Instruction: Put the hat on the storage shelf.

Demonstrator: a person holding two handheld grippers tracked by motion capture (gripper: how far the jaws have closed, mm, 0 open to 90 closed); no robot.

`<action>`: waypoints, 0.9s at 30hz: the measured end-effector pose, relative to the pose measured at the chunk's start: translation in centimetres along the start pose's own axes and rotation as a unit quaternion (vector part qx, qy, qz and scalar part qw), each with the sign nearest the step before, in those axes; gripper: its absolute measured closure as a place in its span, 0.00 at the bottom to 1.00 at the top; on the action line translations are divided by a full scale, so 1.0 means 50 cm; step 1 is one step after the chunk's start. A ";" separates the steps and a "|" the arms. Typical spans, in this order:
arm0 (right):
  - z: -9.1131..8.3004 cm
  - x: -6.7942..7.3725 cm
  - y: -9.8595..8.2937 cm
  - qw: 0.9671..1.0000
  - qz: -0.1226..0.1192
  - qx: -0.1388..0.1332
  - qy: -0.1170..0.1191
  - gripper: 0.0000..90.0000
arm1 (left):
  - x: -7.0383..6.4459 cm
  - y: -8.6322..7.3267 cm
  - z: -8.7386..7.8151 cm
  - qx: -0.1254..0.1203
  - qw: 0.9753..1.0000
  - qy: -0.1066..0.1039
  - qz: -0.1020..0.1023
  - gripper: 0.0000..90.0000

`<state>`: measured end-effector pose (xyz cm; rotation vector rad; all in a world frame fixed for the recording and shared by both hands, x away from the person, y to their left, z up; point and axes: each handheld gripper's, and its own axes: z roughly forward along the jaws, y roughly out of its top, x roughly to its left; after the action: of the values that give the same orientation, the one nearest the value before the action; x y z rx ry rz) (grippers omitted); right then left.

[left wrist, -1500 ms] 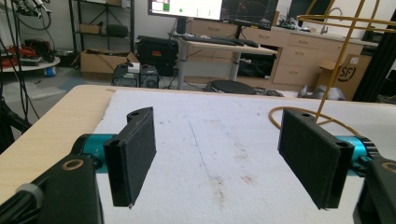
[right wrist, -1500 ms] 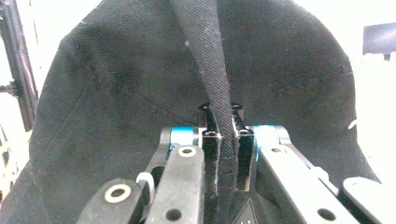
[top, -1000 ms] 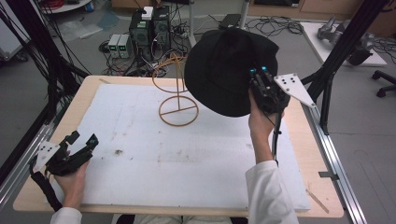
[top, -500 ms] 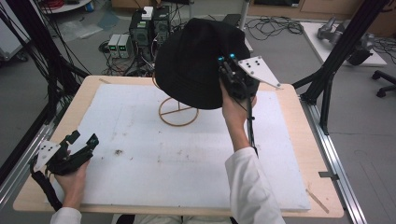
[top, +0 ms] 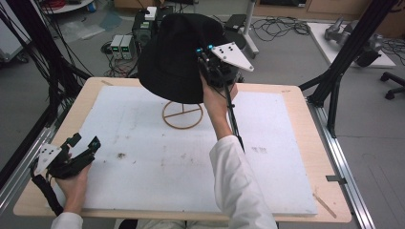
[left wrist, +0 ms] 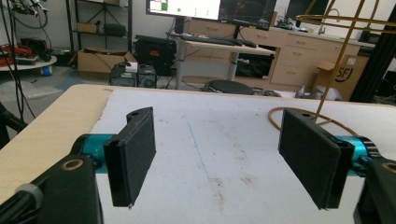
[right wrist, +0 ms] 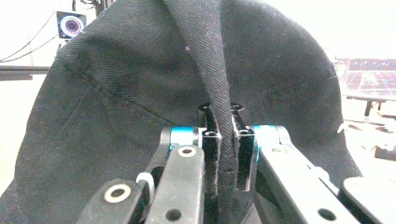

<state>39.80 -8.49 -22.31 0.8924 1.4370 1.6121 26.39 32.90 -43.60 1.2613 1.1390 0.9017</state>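
Note:
A black bucket hat (top: 176, 57) hangs in the air over the gold wire stand (top: 183, 114), hiding the stand's top. My right gripper (top: 204, 61) is shut on the hat's brim at its right side. In the right gripper view the brim fold (right wrist: 223, 140) is pinched between both jaws, with the hat's crown (right wrist: 140, 84) beyond. My left gripper (top: 83, 143) rests open at the table's near left corner, nothing between its fingers. In the left gripper view its fingers (left wrist: 133, 154) stand wide apart, and the stand's ring base (left wrist: 280, 119) and stem lie ahead on the right.
The white mat (top: 157, 157) covers most of the wooden table (top: 296, 95). Black frame posts (top: 344, 62) rise at both sides. Electronics boxes (top: 122, 45) and cables sit on the floor behind the table.
My right gripper has carried the hat leftward and up, from right of the stand to above it. The left gripper has stayed still.

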 end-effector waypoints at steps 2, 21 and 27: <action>0.010 0.005 -0.007 1.000 -0.001 0.008 0.002 0.96 | -0.003 0.000 0.001 0.000 1.000 -0.003 0.002 0.31; 0.095 0.026 -0.092 0.996 0.018 0.089 0.009 0.95 | -0.012 0.000 -0.001 0.003 1.000 -0.006 0.020 0.31; 0.097 0.028 -0.098 0.995 0.017 0.100 0.011 0.95 | -0.012 0.000 -0.002 0.004 1.000 -0.007 0.021 0.31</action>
<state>43.99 -4.81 -26.64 1.0203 1.6284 1.5259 26.14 32.33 -43.52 1.3000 1.1091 0.9199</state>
